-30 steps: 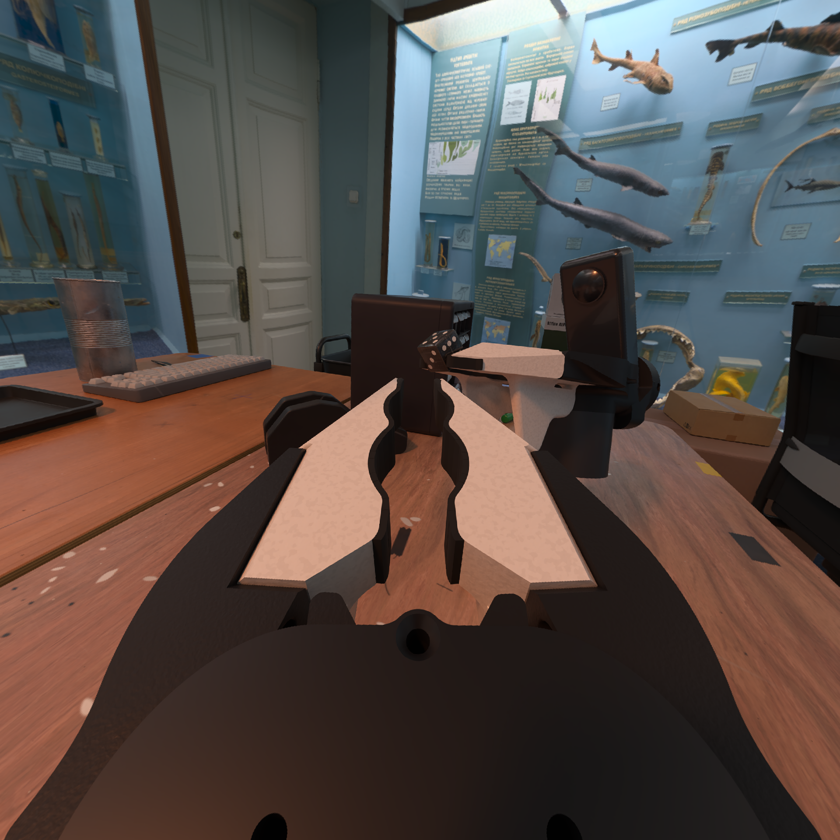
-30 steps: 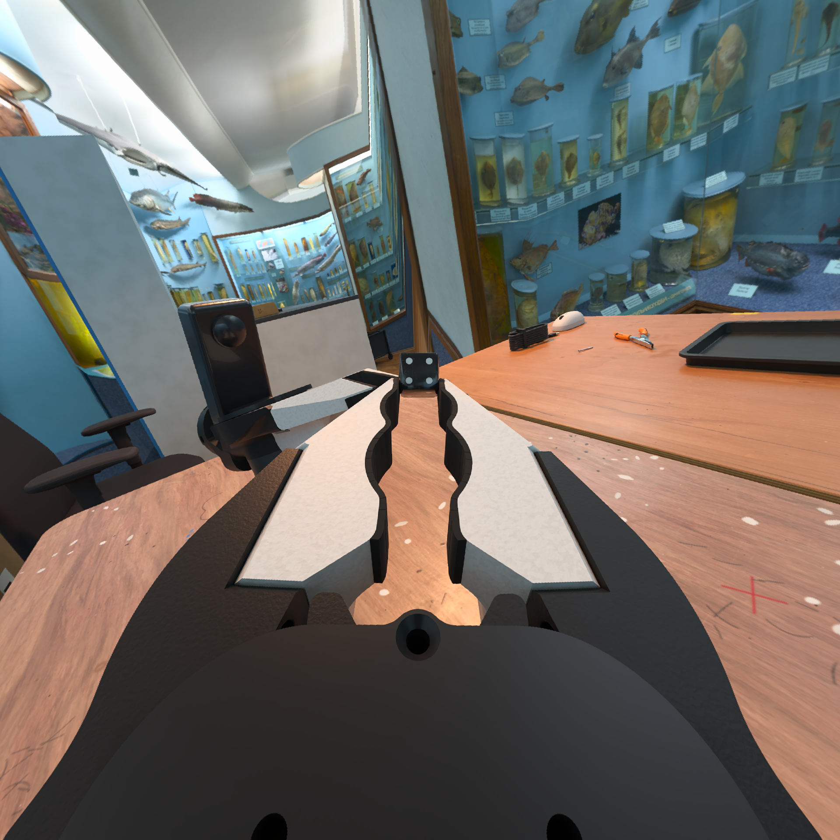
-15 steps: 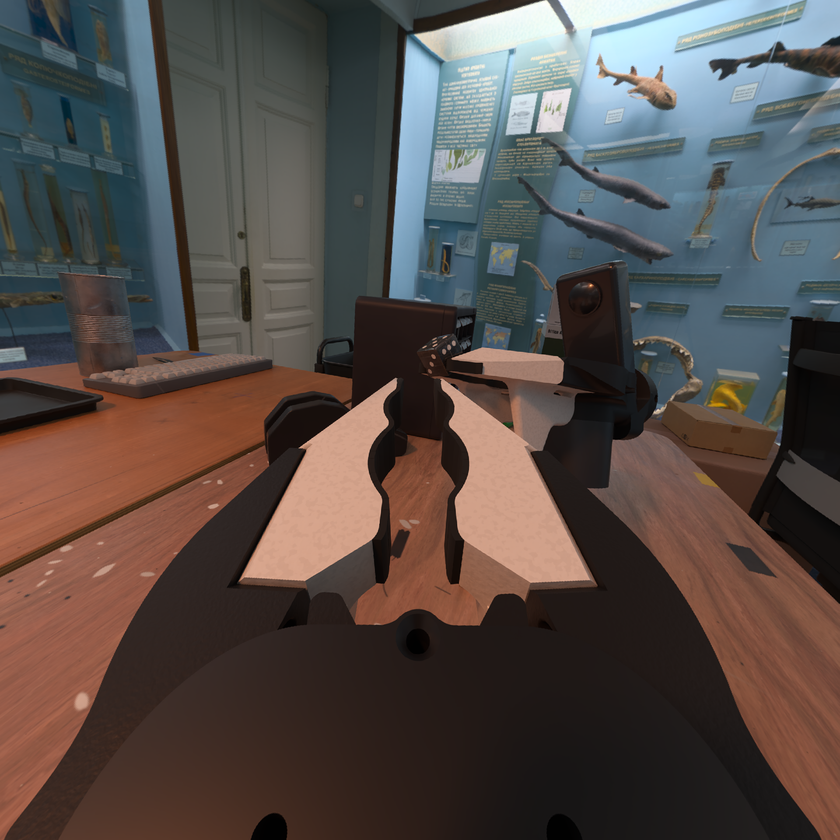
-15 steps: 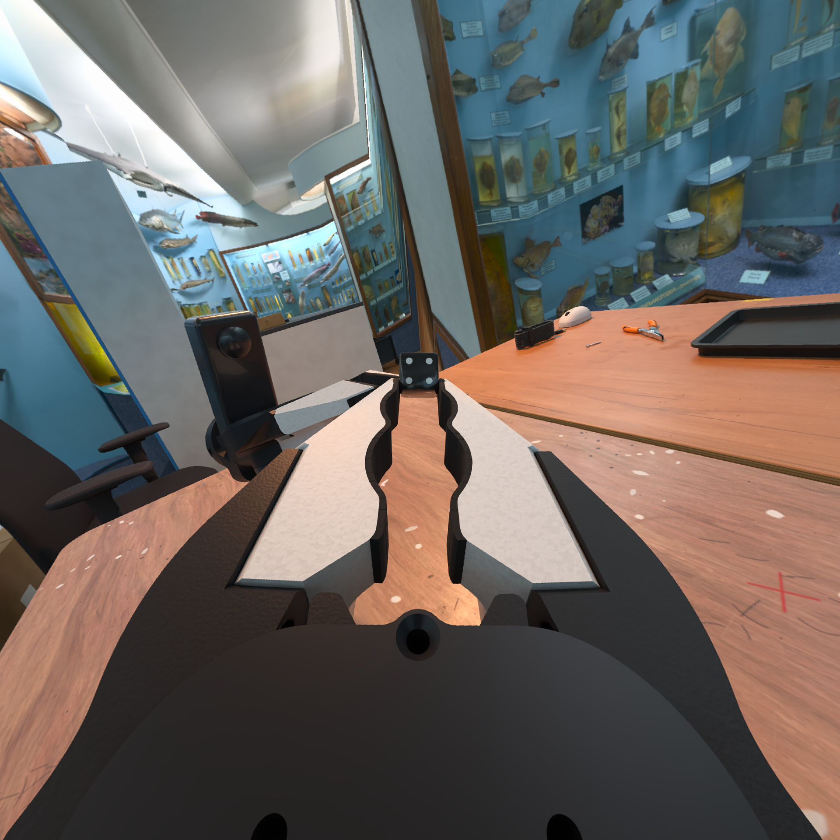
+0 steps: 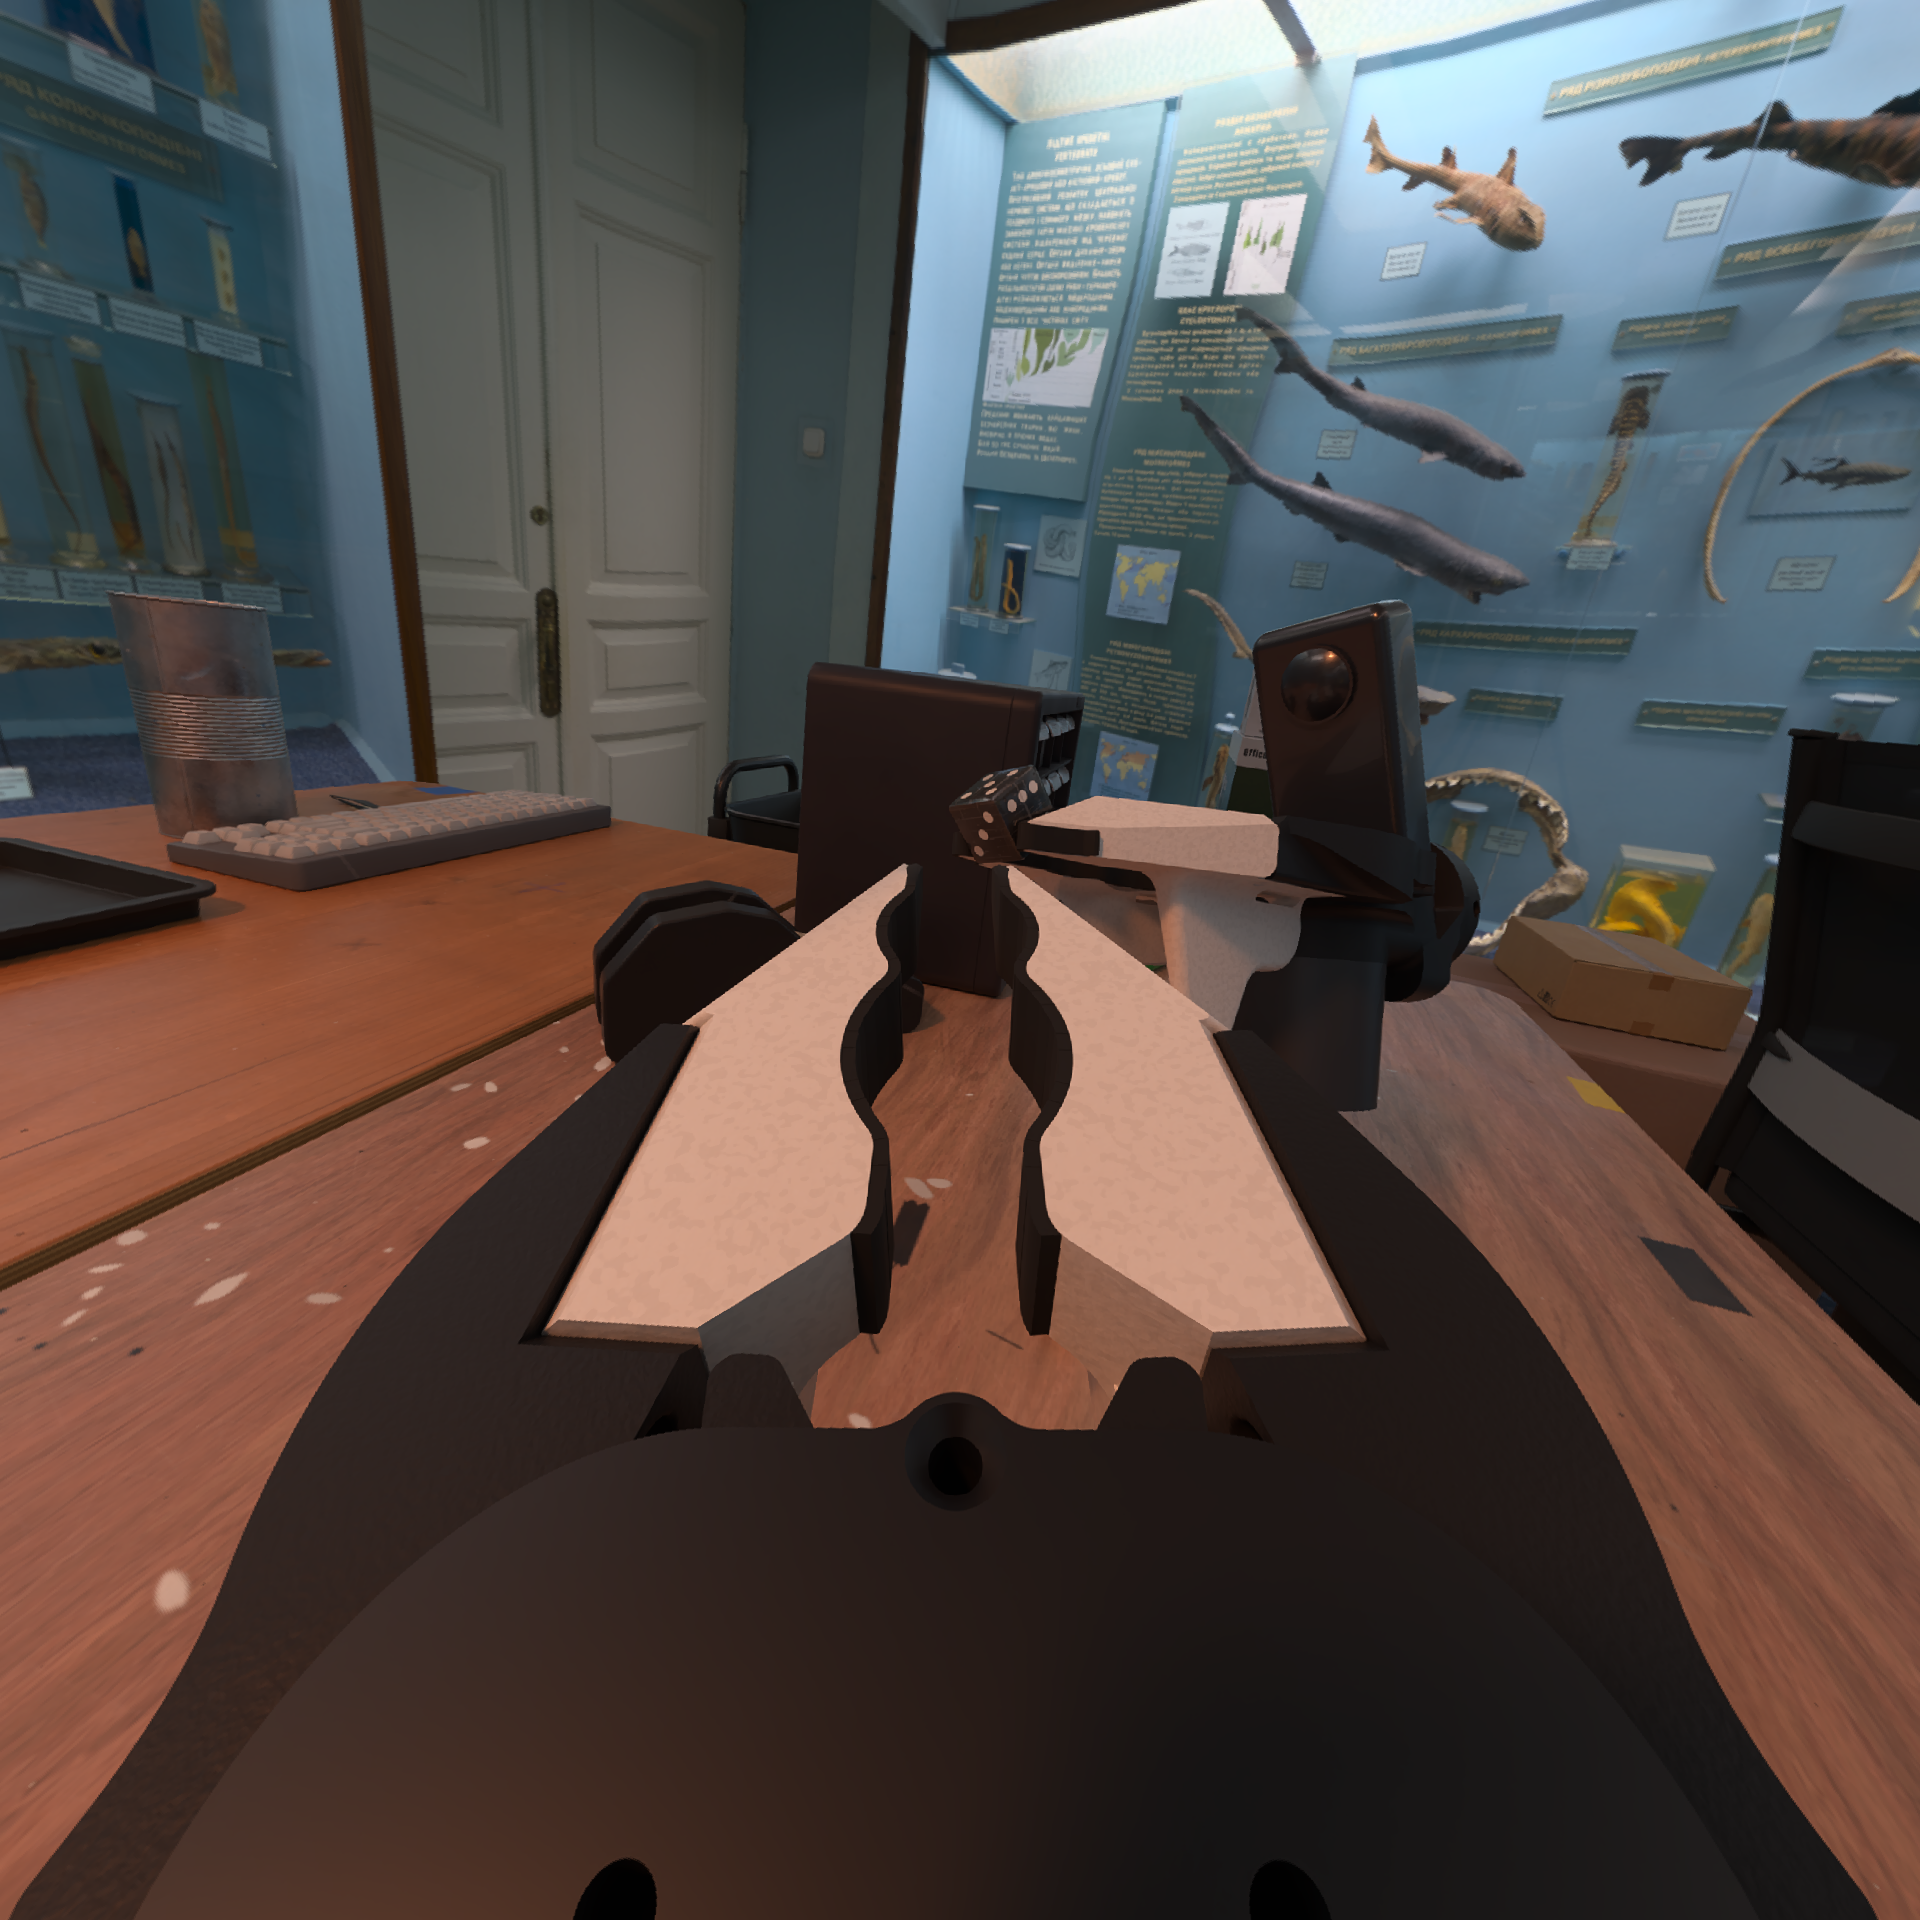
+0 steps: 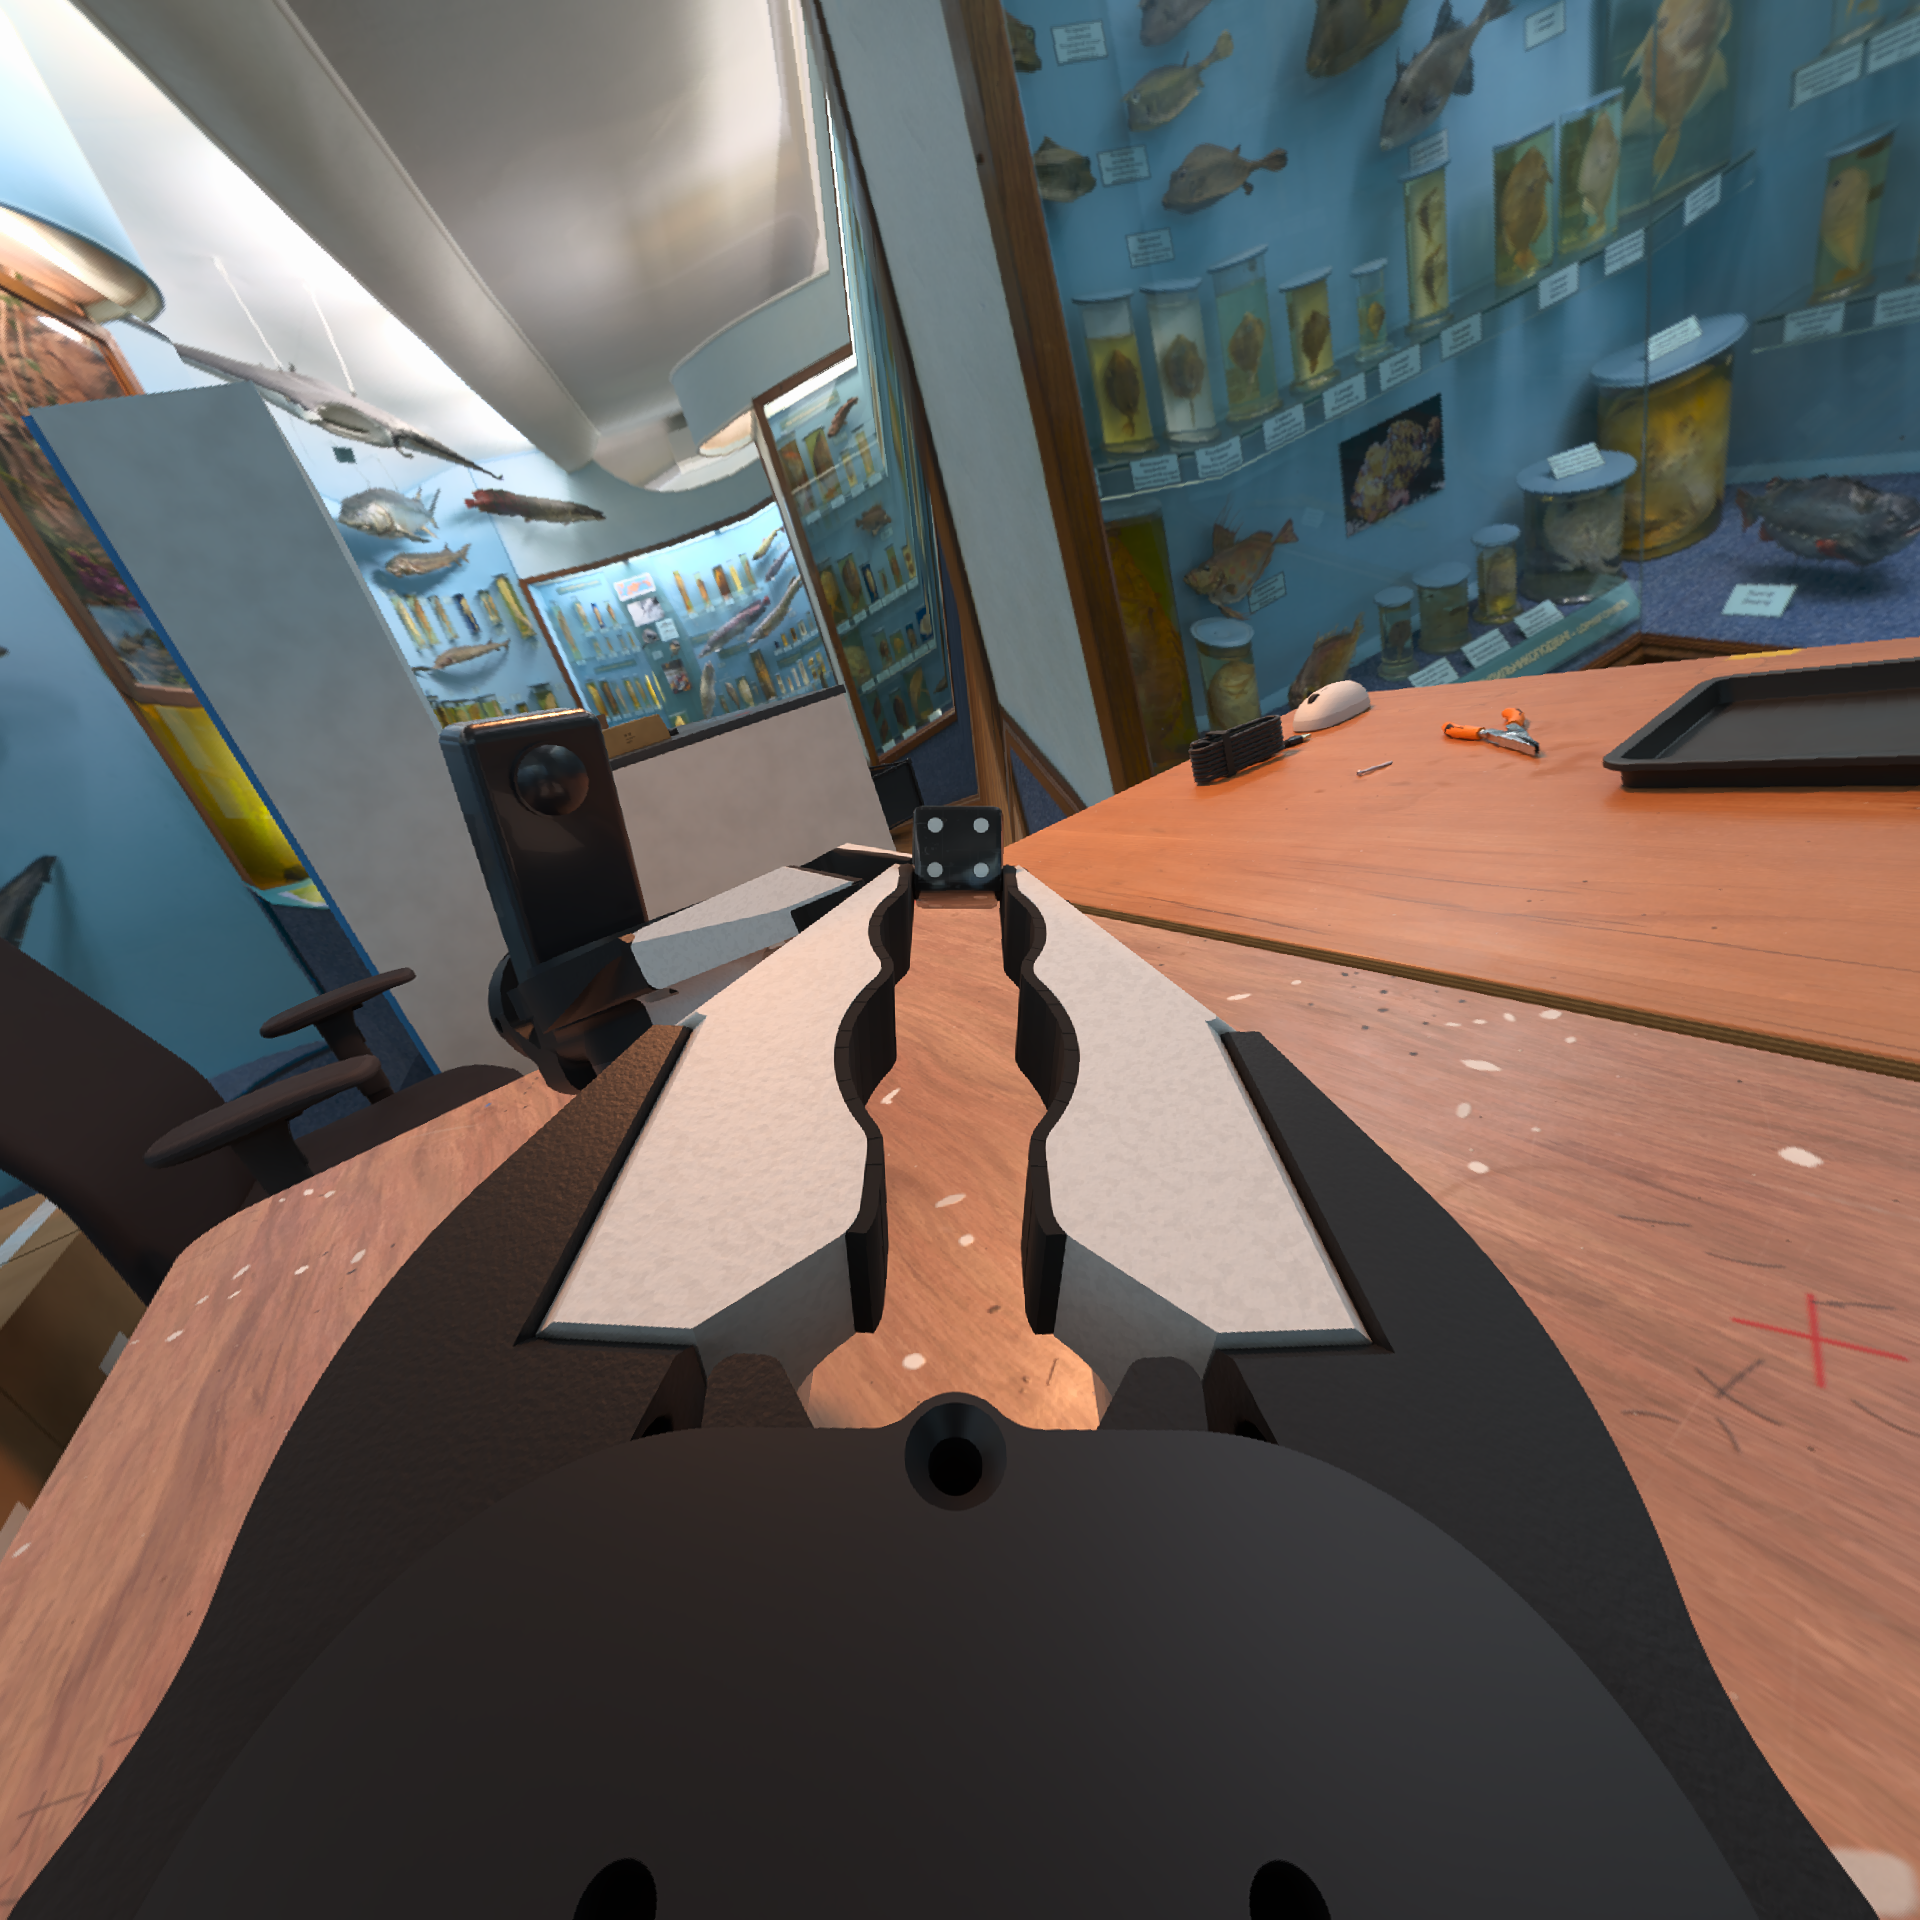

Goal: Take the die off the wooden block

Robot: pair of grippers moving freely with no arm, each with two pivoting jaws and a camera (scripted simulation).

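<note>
The die (image 6: 956, 847) is black with white pips and sits pinched between the tips of my right gripper (image 6: 953, 883). A thin light-brown edge of the wooden block (image 6: 951, 902) shows just under it; I cannot tell if they touch. In the left wrist view the die (image 5: 997, 816) hangs tilted at the right gripper's tips (image 5: 1023, 831), just above my left gripper (image 5: 956, 883). The left jaws stand narrowly apart, shut on the block, which looks dark there. The left gripper's fingers (image 6: 727, 920) reach in under the die.
A tall dark box (image 5: 904, 790) stands behind the die, with black discs (image 5: 675, 956) to its left. The adjoining orange table holds a keyboard (image 5: 395, 831), a metal can (image 5: 203, 717), a black tray (image 6: 1787, 717), a mouse (image 6: 1330, 707) and an orange tool (image 6: 1496, 732). An office chair (image 6: 260, 1091) stands beside the table.
The right gripper has shifted slightly with the die still in its tips; its background slid to the right. The left gripper has barely moved.
</note>
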